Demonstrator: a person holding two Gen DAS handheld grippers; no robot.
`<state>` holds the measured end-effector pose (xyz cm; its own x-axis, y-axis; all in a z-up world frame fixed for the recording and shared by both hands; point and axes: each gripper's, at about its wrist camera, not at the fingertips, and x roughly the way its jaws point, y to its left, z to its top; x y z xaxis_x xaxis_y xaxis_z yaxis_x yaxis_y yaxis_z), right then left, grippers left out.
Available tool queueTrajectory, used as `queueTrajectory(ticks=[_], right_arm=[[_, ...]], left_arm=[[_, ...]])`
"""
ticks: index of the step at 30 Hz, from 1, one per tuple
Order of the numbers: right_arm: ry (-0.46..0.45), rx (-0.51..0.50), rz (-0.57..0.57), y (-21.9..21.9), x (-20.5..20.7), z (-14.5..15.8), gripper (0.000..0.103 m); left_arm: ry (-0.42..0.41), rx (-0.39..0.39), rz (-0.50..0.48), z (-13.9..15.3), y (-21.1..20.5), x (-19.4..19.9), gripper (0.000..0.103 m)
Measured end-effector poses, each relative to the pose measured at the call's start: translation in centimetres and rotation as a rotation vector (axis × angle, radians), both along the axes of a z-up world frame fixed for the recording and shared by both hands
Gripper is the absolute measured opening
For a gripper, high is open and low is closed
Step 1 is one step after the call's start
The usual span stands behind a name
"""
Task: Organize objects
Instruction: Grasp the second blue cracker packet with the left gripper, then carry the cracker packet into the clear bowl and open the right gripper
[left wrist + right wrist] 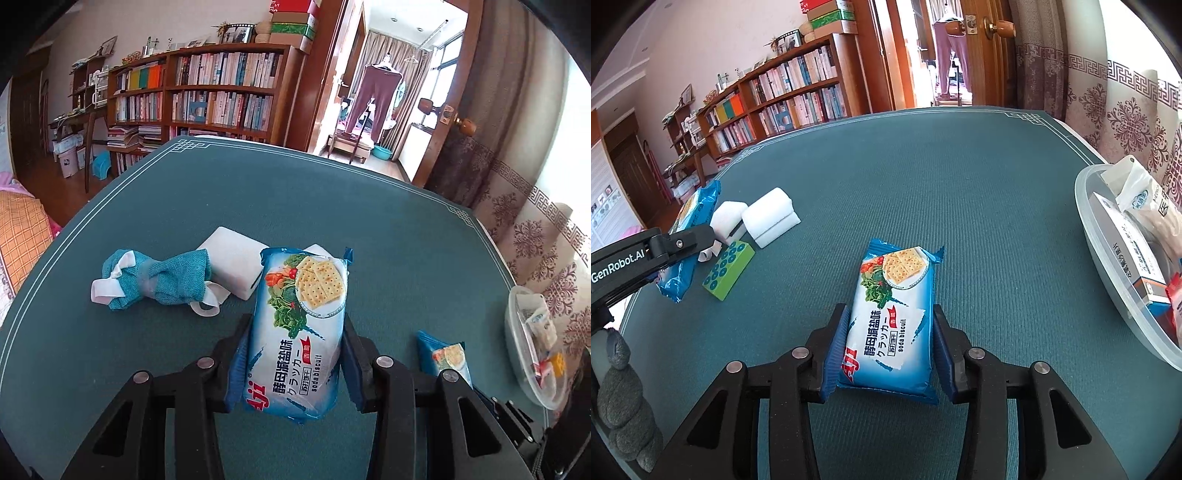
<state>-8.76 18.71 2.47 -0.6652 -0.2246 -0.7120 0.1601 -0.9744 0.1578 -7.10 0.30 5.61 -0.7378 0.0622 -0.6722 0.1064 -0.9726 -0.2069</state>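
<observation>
While our left gripper [295, 354] clamps one soda biscuit packet [295, 332] lifted off the green table [332, 206], our right gripper [886, 347] closes tight on a second packet [890, 321] lying on the cloth (a clear plastic tub [1108, 258] sits just right), foam blocks [772, 216] beyond.
</observation>
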Motion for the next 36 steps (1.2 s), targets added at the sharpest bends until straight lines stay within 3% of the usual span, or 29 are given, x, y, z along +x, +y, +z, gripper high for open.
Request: queueTrajectory(ticks=[19, 36], right_arm=[[0.091, -0.034, -0.040, 1.4, 1.0, 1.7, 0.041], [0.115, -0.062, -0.198, 8.9, 3.4, 4.9, 0.041]], left_arm=[[-0.002, -0.029, -0.078, -1.1, 2.1, 0.1, 0.046], [0.009, -0.045, -0.131, -1.2, 3.8, 0.7, 0.046]])
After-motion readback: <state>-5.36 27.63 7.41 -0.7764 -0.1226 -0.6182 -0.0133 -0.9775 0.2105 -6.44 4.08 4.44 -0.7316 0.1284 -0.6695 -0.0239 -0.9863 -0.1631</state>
